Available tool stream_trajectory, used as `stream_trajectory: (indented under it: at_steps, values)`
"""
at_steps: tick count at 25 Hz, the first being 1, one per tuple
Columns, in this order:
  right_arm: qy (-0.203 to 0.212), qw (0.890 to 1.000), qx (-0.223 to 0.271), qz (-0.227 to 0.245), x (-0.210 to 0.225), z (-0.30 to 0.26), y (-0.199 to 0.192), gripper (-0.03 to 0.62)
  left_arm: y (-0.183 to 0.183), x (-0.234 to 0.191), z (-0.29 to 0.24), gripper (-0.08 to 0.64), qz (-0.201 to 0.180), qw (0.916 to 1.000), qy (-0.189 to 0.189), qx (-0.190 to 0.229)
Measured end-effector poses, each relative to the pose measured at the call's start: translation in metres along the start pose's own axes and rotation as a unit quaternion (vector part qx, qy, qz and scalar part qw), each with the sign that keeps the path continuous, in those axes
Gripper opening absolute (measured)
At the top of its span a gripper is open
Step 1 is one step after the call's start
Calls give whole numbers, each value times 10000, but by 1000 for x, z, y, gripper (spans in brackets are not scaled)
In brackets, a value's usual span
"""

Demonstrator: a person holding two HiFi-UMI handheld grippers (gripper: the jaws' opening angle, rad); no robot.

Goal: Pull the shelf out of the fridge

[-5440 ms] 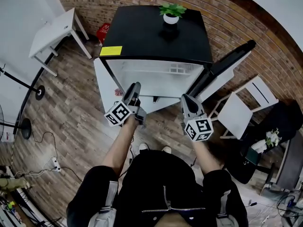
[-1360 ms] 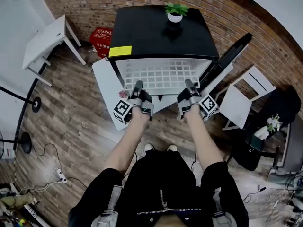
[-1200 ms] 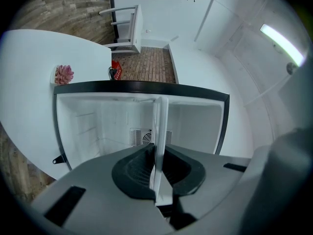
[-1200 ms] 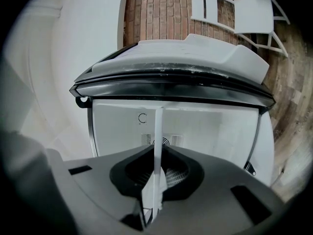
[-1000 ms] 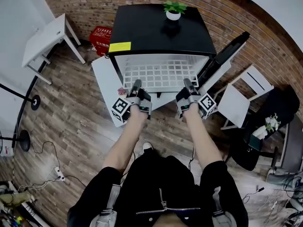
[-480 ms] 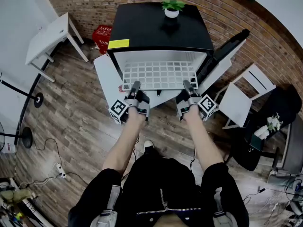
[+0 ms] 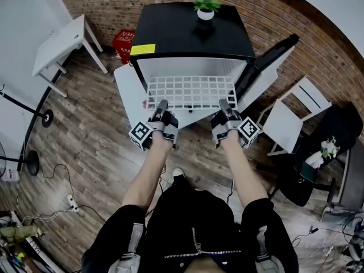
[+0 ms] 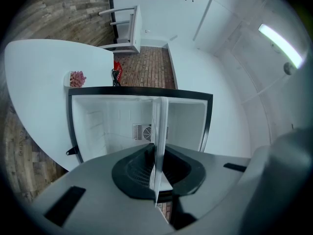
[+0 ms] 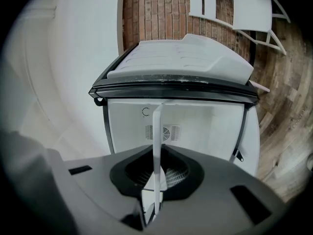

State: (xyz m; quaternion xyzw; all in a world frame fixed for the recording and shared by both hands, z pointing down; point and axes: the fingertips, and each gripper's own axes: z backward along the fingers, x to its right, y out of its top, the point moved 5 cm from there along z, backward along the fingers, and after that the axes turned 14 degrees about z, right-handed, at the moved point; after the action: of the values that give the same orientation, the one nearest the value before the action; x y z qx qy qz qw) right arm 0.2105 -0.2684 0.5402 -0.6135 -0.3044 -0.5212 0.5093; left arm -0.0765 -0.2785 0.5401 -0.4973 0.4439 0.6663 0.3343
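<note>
A white wire shelf (image 7: 192, 91) sticks out flat from the open black fridge (image 7: 193, 33), with most of its grid past the front edge. My left gripper (image 7: 161, 107) is shut on the shelf's near left edge and my right gripper (image 7: 224, 105) on its near right edge. In the left gripper view the shelf (image 8: 159, 126) shows edge-on as a white strip pinched between that gripper's (image 8: 156, 156) dark pads. The right gripper view shows the same: the shelf (image 9: 157, 136) is clamped in the gripper (image 9: 156, 173), and behind it lies the empty white fridge interior (image 9: 205, 126).
The fridge door (image 7: 267, 61) stands open to the right. A potted plant (image 7: 205, 10) sits on the fridge top. A white board (image 7: 126, 90) lies at the fridge's left. A white chair (image 7: 293, 121) is to the right, and a white table (image 7: 60, 36) and red crate (image 7: 122, 38) to the left.
The shelf has slid further out of the fridge towards the person. Both grippers have drawn back with it, still holding its front edge.
</note>
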Motion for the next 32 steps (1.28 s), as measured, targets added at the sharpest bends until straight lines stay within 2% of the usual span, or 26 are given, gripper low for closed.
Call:
stream_trajectory:
  at_steps: [9, 32]
  values:
    - [0, 9999, -107, 59, 0, 20, -1, 32, -11, -1, 17, 37, -110, 9999, 37, -75]
    - [222, 9993, -285, 57, -25, 119, -42, 32, -46, 10, 125, 37, -136, 9998, -91, -136]
